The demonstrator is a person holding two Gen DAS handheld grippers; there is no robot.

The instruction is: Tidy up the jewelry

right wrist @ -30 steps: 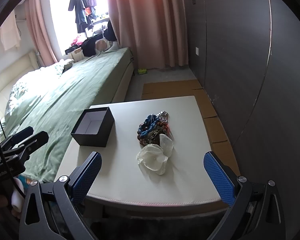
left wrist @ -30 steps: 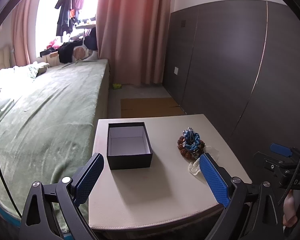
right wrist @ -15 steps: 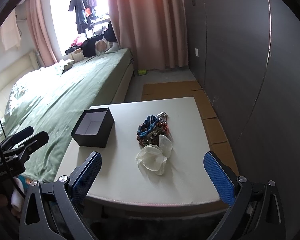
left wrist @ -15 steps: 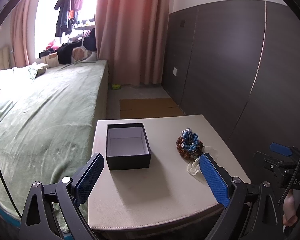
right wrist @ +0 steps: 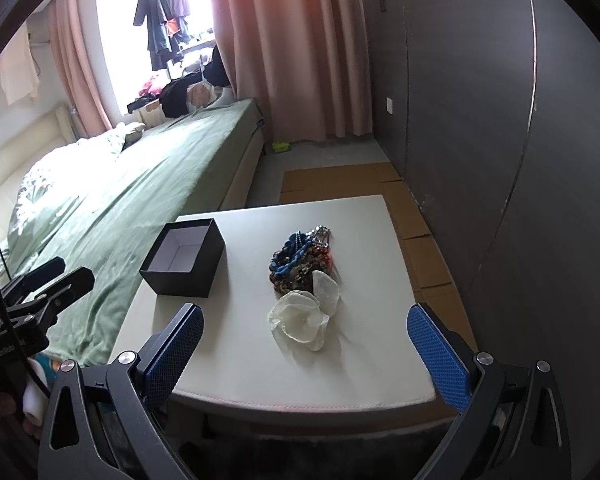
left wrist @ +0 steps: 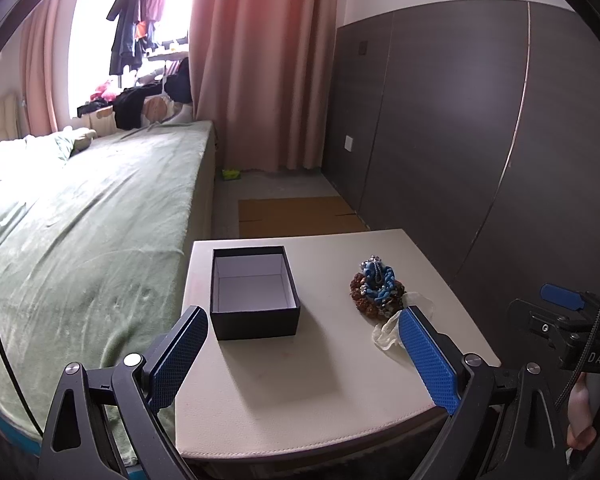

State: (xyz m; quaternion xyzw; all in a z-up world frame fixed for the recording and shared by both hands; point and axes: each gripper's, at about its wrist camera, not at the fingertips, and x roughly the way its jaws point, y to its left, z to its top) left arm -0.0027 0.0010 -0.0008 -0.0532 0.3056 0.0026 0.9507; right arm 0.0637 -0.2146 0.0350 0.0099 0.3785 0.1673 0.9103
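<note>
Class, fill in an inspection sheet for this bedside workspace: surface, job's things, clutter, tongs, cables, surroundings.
Surface: pale table top, stitched front edge.
Job's things: black box, open and empty, white inside; jewelry pile of blue and brown beads, apart from the box.
Clutter: crumpled clear wrapper touching the pile.
Tongs: left tongs and right tongs open, holding nothing, short of the table.
Cables: black cable at right tool.
Surroundings: green bed, pink curtain, dark wall panels.

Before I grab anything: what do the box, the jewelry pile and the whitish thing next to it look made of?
Box: likely rigid cardboard, matte black outside, pale plain lining, crisp straight walls. Jewelry pile: mostly beads, brown and blue strands, some silvery glints that may be metal. Whitish thing: thin translucent crinkled film or fabric, probably a pouch; cannot tell which.
</note>
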